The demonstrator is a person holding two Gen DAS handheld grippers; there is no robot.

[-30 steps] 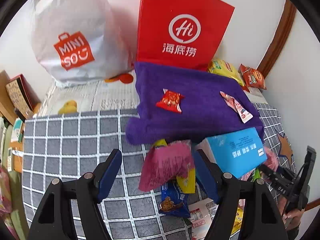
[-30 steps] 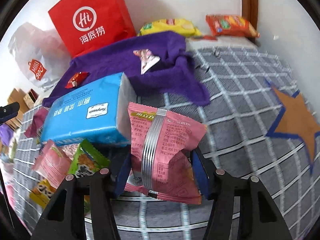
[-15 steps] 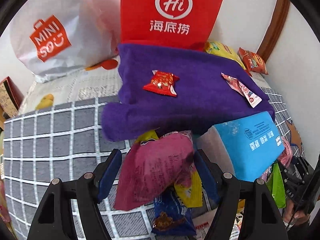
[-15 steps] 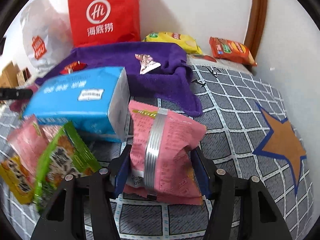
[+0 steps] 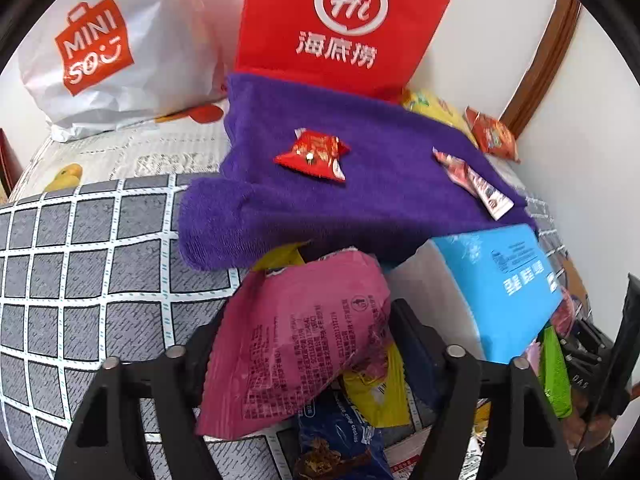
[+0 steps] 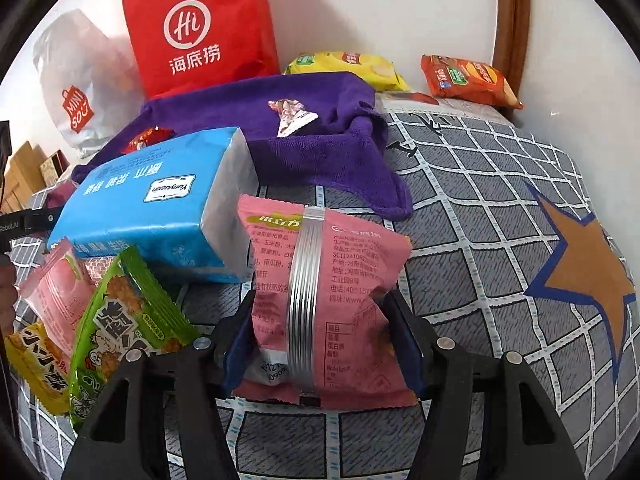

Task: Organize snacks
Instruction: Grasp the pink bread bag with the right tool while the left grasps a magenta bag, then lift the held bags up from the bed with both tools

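On the checked bed cover [image 6: 500,208] we're barely started: two small snacks sit on the purple towel [image 5: 372,184] at 12 o'clock, while our left gripper [image 5: 304,344] pinches a magenta packet [image 5: 296,344], our right gripper [image 6: 320,336] a pink packet [image 6: 324,280], and a pile waits.

Left claw [image 5: 304,344] clamped on magenta snack packet [image 5: 296,344]; right claw [image 6: 320,336] clamped on pink snack packet [image 6: 320,300].
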